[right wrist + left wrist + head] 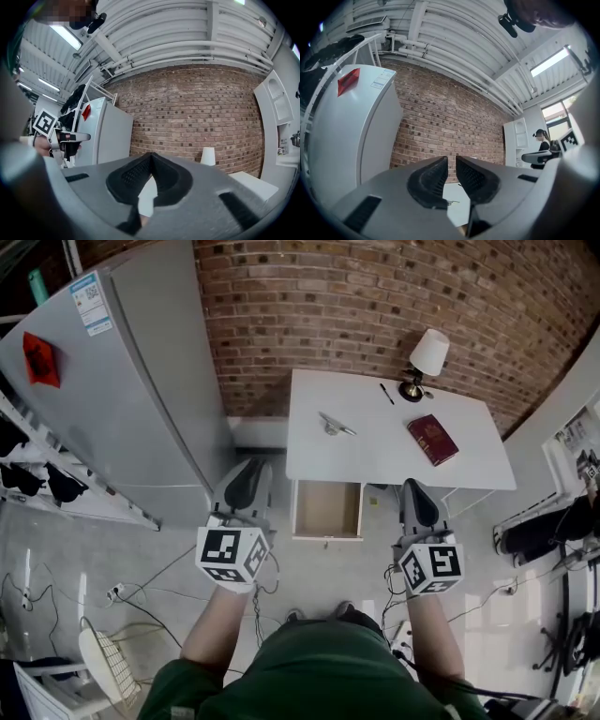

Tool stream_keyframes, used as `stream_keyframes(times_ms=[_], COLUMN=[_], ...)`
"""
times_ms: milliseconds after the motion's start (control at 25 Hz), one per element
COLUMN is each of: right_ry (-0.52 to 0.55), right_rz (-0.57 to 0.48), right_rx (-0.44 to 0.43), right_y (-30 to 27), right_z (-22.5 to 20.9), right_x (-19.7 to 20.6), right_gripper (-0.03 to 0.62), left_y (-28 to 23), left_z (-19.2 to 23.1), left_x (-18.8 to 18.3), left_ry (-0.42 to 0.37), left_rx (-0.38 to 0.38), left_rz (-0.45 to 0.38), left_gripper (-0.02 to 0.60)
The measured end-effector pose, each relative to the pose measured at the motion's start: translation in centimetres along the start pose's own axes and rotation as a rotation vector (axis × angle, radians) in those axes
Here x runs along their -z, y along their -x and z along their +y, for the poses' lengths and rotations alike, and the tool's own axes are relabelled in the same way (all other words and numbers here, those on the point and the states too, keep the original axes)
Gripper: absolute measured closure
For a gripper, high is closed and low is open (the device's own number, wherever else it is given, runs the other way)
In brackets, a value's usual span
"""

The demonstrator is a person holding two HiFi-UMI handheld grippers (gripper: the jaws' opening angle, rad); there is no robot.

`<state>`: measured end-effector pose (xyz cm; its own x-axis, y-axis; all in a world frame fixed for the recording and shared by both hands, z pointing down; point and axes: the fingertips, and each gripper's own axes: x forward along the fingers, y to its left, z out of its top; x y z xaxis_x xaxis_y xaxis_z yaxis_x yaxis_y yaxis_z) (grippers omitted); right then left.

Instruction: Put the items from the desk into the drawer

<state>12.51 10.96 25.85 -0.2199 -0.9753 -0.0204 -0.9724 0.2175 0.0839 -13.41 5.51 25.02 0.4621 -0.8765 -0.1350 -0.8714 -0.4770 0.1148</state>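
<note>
A white desk (375, 460) stands against the brick wall. On it lie a red book (433, 439), a black pen (386, 394) and a small metal item (335, 425). Its wooden drawer (328, 509) is pulled open at the front left and looks empty. My left gripper (251, 467) hangs in the air left of the drawer; in the left gripper view its jaws (451, 161) stand a narrow gap apart with nothing between them. My right gripper (415, 487) hangs right of the drawer; its pads (140, 176) meet at the tips, holding nothing.
A table lamp (425, 362) stands at the desk's back right. A tall grey fridge (122, 381) is close on the left, with a clothes rack (37, 479) beyond it. Cables (141, 587) trail over the floor. Dark bags (548, 531) lie at the right.
</note>
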Motion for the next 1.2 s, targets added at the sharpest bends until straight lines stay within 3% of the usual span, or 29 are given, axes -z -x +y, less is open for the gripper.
stream_keyframes(times_ms=[520, 1200], right_ry=[-0.01, -0.054], right_rz=[0.0, 0.0], right_rx=[-0.052, -0.213], right_y=[-4.8, -15.7], right_z=[-1.5, -7.3], right_x=[1.2, 4.8], right_gripper=[0.592, 0.592], left_y=[-3.2, -11.2], left_z=[1.5, 2.3], left_x=[1.1, 4.5], left_ry=[0.031, 0.017], left_rx=[-0.032, -0.2], left_rz=[0.019, 0.108], left_gripper=[0.535, 0.537])
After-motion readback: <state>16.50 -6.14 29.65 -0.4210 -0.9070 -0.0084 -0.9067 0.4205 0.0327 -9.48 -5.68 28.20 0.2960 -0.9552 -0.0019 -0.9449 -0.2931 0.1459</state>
